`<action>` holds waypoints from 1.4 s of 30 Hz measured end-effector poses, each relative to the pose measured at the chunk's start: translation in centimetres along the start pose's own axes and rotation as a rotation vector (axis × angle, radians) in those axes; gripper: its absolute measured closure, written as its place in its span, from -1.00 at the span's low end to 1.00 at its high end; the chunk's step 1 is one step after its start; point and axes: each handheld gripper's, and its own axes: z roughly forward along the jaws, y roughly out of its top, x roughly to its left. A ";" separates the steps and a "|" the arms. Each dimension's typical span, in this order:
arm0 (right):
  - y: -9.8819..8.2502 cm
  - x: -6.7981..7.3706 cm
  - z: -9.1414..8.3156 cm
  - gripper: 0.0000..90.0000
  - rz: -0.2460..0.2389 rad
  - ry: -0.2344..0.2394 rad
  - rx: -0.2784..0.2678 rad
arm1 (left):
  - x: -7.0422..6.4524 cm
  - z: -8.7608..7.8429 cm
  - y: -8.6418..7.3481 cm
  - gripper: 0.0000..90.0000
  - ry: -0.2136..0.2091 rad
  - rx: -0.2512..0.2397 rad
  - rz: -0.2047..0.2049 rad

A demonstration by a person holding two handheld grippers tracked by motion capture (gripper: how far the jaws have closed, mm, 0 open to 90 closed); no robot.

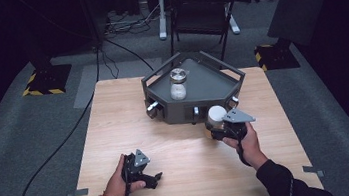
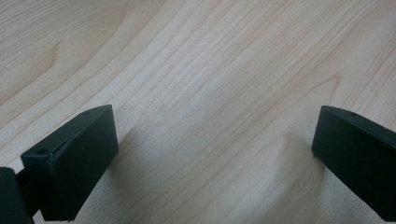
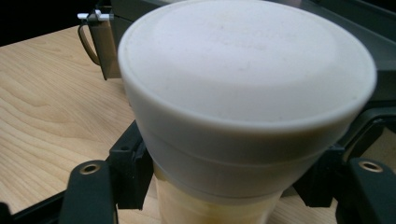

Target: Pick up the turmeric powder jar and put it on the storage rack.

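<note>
Shown gripped just below its white lid, the jar (image 3: 233, 116) (probably rigid, smooth, slip-prone) sits clamped in the right gripper (image 1: 224, 128); the left gripper (image 1: 144, 174) rests spread, empty.

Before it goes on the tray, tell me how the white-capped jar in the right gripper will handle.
The jar looks rigid, so the right gripper, shut below the cap, should not crush it. Its smooth sides may slip, though the wider cap would probably catch on the jaws. Tall and narrow like the jar on the tray, it could tip if set down tilted.
</note>
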 end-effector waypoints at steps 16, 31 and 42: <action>2.4 -0.6 -2.2 -0.27 0.039 -0.029 -0.015 | 0.0 0.0 0.0 -1.00 0.000 0.000 0.000; 6.4 -1.1 -3.4 -0.27 0.041 -0.065 -0.034 | 0.0 0.0 0.0 -1.00 0.000 0.000 0.000; 9.1 -1.3 -2.7 -0.27 0.034 -0.092 -0.042 | 0.0 0.0 0.0 -1.00 0.000 0.000 0.000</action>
